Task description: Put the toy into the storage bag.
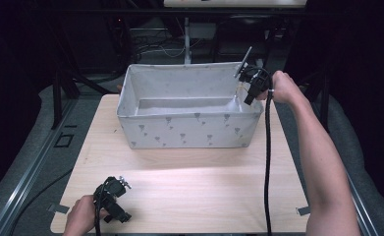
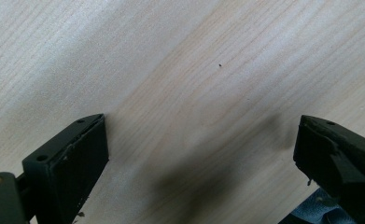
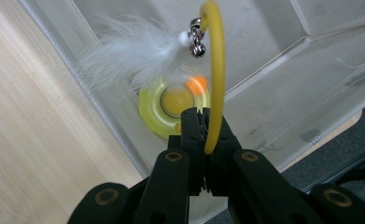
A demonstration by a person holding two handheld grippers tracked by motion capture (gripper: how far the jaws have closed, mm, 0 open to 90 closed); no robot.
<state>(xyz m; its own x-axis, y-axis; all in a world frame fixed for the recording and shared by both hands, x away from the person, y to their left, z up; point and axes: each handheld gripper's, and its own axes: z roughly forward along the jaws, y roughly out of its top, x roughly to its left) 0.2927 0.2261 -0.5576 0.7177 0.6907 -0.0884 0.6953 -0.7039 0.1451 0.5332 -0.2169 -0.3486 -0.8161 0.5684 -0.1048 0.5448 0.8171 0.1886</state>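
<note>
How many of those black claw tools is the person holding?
2: the left claw hangs open over the table's near edge; the right claw grips a yellow toy above the fabric bin.

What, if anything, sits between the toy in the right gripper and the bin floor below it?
Nothing visible. The right gripper holds the yellow toy over the bin; beneath it lies bare lining, and the toy's disc hangs freely.
</note>
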